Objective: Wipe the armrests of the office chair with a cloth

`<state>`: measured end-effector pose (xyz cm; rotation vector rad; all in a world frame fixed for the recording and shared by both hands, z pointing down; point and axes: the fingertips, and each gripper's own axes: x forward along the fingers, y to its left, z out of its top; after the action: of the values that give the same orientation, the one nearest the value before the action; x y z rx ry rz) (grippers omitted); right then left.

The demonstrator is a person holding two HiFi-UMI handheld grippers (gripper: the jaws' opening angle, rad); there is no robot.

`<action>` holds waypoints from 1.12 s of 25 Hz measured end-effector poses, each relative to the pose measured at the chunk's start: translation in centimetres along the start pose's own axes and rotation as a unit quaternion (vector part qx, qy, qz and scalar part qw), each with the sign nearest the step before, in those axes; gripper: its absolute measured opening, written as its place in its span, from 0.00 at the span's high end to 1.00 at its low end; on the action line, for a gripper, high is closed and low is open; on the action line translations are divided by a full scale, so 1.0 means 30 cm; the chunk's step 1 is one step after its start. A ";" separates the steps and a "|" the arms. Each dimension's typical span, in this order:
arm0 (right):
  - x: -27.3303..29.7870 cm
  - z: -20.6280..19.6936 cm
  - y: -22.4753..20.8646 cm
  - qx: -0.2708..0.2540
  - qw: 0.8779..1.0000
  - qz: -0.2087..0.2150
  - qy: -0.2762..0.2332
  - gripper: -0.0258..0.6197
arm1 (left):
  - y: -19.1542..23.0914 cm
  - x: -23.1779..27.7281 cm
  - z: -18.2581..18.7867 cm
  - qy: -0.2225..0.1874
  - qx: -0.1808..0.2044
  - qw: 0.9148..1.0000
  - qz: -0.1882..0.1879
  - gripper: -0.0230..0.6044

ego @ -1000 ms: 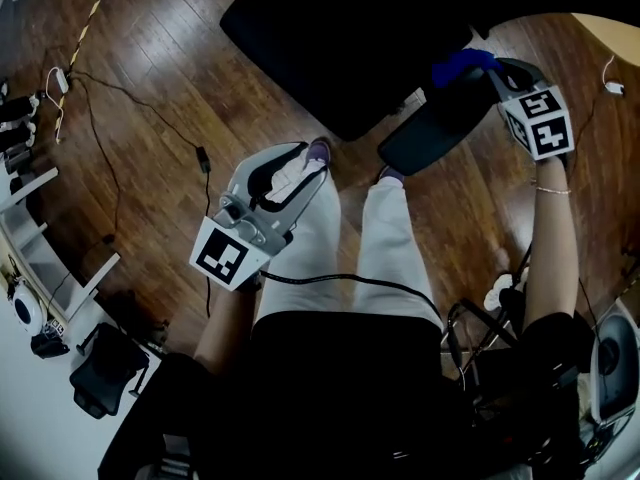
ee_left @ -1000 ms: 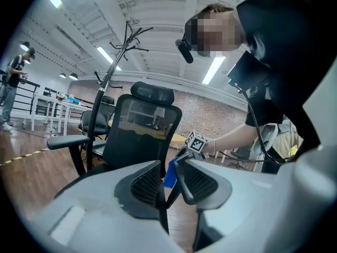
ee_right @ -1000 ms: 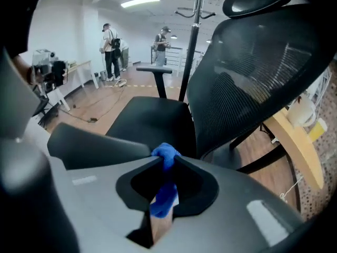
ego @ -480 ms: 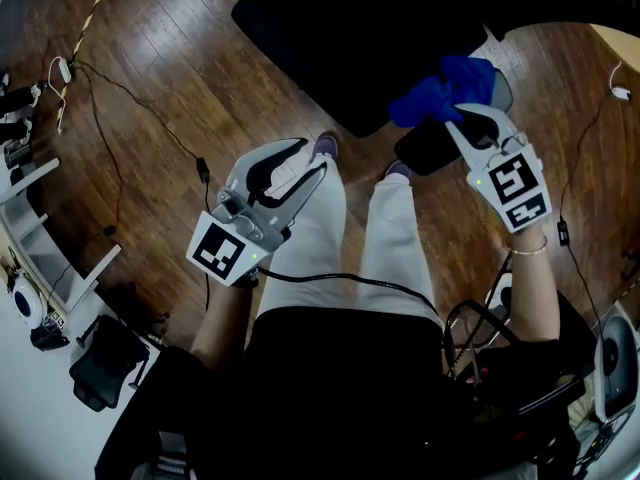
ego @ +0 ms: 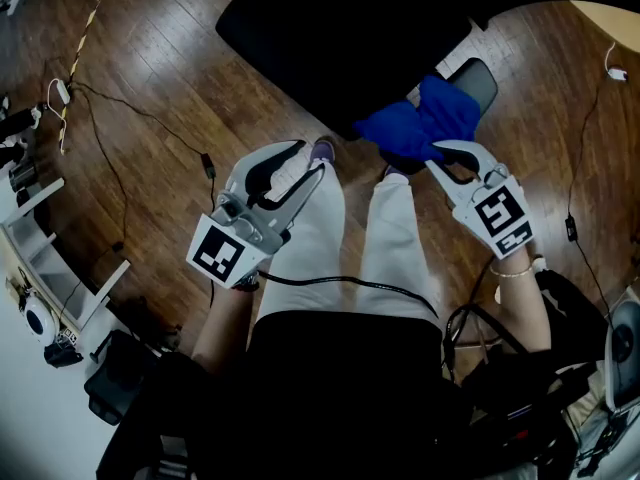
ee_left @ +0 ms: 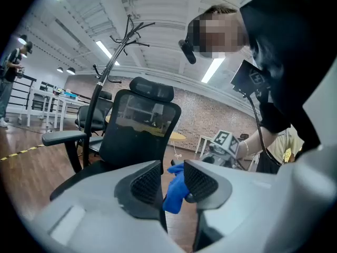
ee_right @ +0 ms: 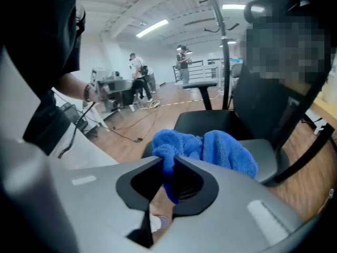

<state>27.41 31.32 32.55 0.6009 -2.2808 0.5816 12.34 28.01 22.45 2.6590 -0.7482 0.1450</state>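
Dark wooden planks make up the floor (ego: 150, 78), with thin black cables (ego: 204, 161) trailing across it and a yellow-and-black striped line (ego: 85, 26) running near the upper left corner. A white rack (ego: 30, 196) stands at the left edge. The rim of a pale wooden tabletop (ego: 612, 20) shows at the upper right. The far wall (ee_left: 210, 119) is brick. A black coat stand (ee_left: 112, 62) rises toward a white beamed ceiling (ee_left: 158, 15) lit by long strip lights (ee_left: 213, 70). A small round yellow table (ee_left: 176, 136) stands near that wall.

Blue cloth (ego: 418, 120), black office chair (ego: 330, 38), brown wooden floor (ego: 150, 78).
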 end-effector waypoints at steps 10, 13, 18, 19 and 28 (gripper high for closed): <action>-0.137 0.019 -0.535 0.021 0.967 -0.253 -0.031 0.89 | -0.082 0.044 0.025 -0.014 -0.005 0.999 -0.031 0.75; -0.086 0.013 -0.310 0.038 0.972 -0.225 -0.056 0.89 | -0.078 0.020 0.018 -0.004 -0.002 0.999 -0.054 0.75; 0.025 0.005 0.049 0.034 0.980 -0.170 -0.094 0.89 | -0.031 0.020 -0.040 0.003 0.000 0.995 -0.098 0.75; 0.043 -0.007 0.102 0.037 0.981 -0.162 -0.103 0.89 | -0.027 0.024 -0.056 -0.001 0.001 0.995 -0.101 0.75; 0.071 -0.110 0.275 -0.034 0.965 -0.072 -0.251 0.89 | -0.058 0.106 -0.316 -0.095 -0.036 0.988 -0.118 0.84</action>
<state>23.06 39.15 34.33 0.9579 -2.6790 0.2983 15.96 31.45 31.26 2.6909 -0.4783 -0.1976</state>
